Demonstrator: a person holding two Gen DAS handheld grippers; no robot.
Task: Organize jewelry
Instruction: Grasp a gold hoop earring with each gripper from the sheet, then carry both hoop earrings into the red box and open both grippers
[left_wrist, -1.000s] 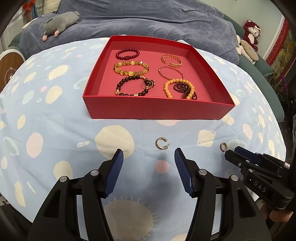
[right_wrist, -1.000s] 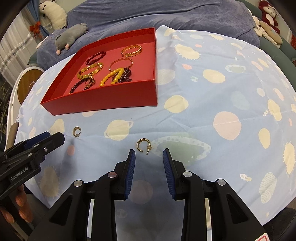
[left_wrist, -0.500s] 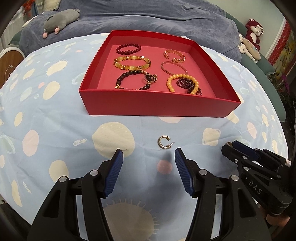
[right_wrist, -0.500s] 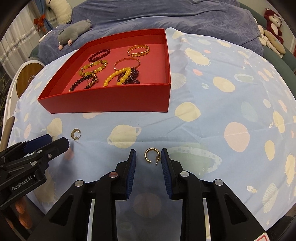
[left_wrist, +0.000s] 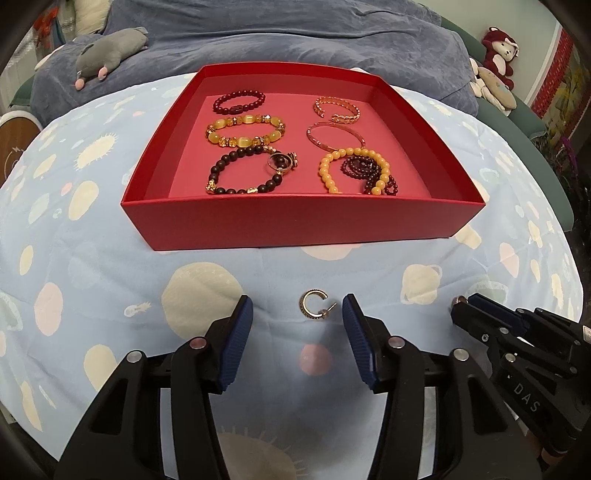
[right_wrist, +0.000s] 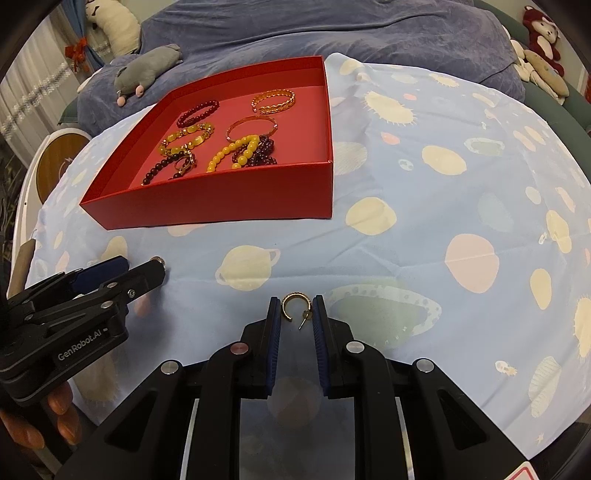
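Observation:
A red box on the planet-print cloth holds several bead bracelets and bangles. One gold hoop earring lies on the cloth between the tips of my left gripper; its jaws are closing, with clear gaps on both sides. A second gold hoop earring lies between the blue pads of my right gripper, whose jaws are closing and stand just off its sides. Each gripper shows in the other's view: the right gripper at right, the left gripper at left.
The box stands just beyond both earrings. A blue blanket with a grey plush mouse lies behind the table, and plush toys sit at the far right. A person's fingers hold the left gripper's handle.
Both grippers have moved forward, so each earring now lies between the fingertips. The right jaws have narrowed markedly around their earring; the left jaws have narrowed a little.

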